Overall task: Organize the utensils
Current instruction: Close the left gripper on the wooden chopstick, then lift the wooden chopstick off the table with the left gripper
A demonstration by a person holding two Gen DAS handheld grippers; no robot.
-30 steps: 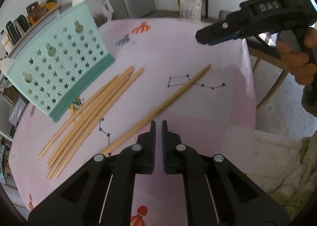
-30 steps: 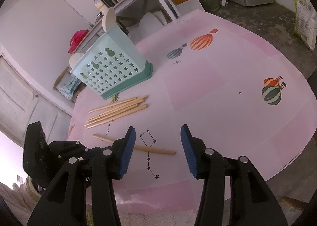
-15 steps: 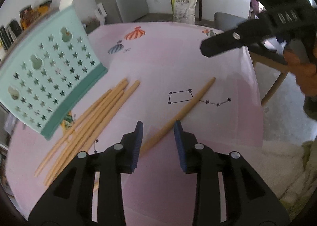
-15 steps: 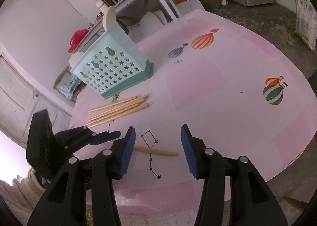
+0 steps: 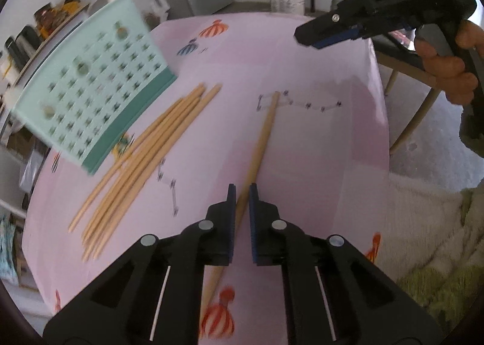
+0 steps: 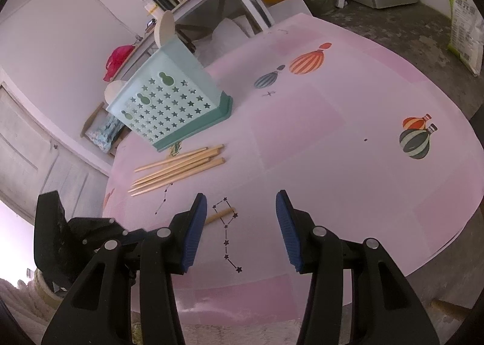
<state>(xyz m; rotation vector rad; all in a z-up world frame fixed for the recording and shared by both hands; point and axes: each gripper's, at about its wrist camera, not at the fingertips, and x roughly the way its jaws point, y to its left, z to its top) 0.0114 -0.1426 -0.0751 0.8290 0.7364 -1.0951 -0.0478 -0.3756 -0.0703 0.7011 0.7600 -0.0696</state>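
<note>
Pink tabletop (image 5: 302, 66) carries loose chopsticks (image 5: 145, 157). Left gripper (image 5: 241, 193) fingers have just closed, pinching a single chopstick (image 5: 263, 139). Right gripper (image 6: 241, 208) fingers stand spread, empty.

A single chopstick (image 5: 260, 145) was clamped by the just-closing left gripper (image 5: 241, 193) over the pink bench (image 5: 302, 66).

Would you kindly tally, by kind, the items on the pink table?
Wooden chopsticks: 6 (pile of 5, plus lone chopstick)
Teal basket: 1
Pale spoon-like utensils in the basket: 2
Total: 9
</note>
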